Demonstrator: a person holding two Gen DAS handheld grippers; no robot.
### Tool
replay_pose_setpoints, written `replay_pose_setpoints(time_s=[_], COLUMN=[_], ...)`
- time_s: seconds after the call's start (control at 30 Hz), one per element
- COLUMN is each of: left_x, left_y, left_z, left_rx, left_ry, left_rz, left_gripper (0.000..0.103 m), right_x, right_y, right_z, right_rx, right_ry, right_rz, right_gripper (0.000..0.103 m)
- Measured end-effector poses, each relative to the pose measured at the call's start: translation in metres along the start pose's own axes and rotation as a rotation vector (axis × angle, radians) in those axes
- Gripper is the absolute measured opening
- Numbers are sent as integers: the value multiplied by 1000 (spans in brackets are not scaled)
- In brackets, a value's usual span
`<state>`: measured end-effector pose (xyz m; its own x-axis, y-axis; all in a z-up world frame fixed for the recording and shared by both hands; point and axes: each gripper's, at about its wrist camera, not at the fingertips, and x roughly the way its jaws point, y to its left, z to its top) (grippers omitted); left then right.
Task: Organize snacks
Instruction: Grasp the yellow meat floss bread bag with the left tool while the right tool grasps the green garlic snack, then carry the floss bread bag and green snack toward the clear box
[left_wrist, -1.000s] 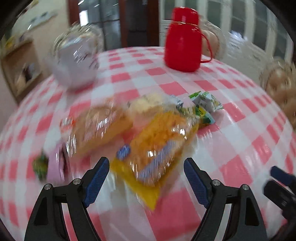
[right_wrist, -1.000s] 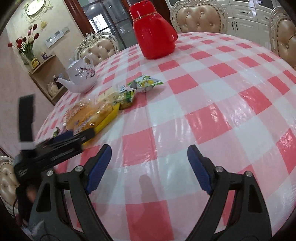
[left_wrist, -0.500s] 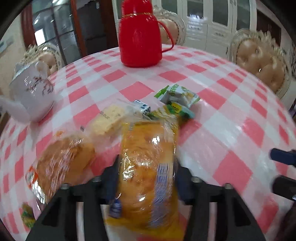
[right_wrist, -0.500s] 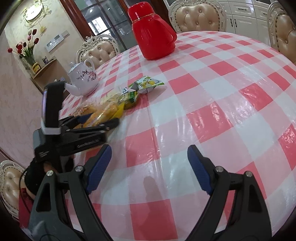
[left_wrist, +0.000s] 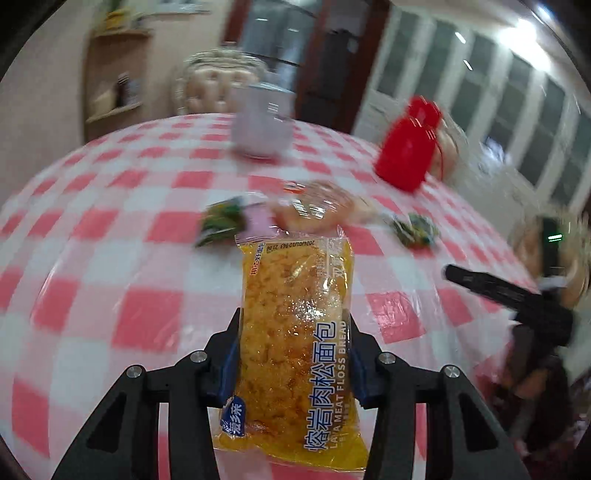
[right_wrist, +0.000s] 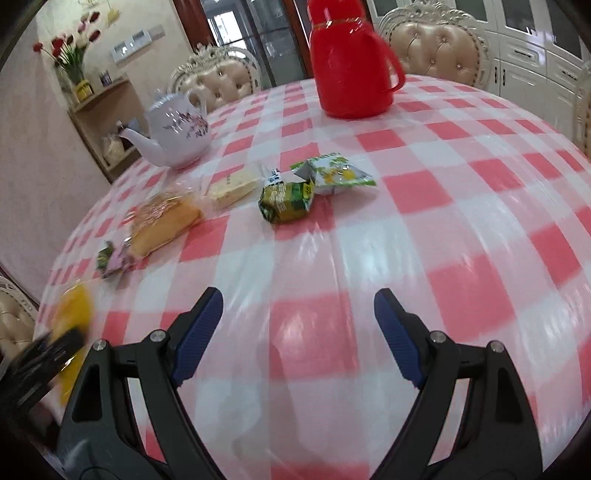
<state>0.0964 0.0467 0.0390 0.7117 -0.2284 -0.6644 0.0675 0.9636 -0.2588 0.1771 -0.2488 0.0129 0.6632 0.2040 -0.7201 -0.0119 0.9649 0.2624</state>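
Left gripper: jaws pinching yellow plastic-wrapped meat floss bread packet mid-length; light, squashy, slippery film.
Right gripper: jaws gaping wide, holding nothing.

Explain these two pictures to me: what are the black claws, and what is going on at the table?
They are two hand-held grippers; a person works one in each hand, and each carries a camera looking out along its jaws. The left gripper has just been closing and now clamps a yellow bread packet. The right gripper is open, with nothing between its jaws, above the checked tablecloth. On the cloth lie more snacks: another wrapped bread, a pale biscuit pack and a green packet. A white teapot and a red flask stand behind.
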Motion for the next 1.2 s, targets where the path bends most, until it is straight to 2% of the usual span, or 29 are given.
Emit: replay_pose_setpoints(time_s=[0.07,0.2,0.3,0.4,0.43,0.5,0.6,0.7,0.9,1.07,1.2], left_x=[-3,5,8,7,7,8,8,8,9,3,-10], left_y=[5,0,-1,-2,-1,2,5,8,1,-5,1], left_z=[0,5,4,2,1,2,3,4,0,0,-4], left_rx=[-15,16,27,48,48,38,31,21,57,99,77], left_ry=[-8,9,26,29,31,35,29,32,39,15,4], left_rz=[-6,-13,-35,-13,-9,-12,1,0,26,72,73], left_gripper=[48,48,48,48,48,48,48,48,48,48,48], right_x=[20,52,76,88,86,78,59,18,-36,-67,-82], right_y=[8,25,39,47,48,44,40,36,46,74,110], right_z=[14,38,54,60,59,56,41,10,-40,-76,-102], right_rx=[-12,-41,-73,-106,-114,-95,-81,-90,-111,-172,-275], right_ry=[17,31,55,75,66,44,26,-26,-44,-54,-58], right_rz=[-24,-72,-126,-205,-223,-196,-158,-97,-38,-46,-47], right_gripper=[86,86,86,85,74,47,46,46,46,46,46])
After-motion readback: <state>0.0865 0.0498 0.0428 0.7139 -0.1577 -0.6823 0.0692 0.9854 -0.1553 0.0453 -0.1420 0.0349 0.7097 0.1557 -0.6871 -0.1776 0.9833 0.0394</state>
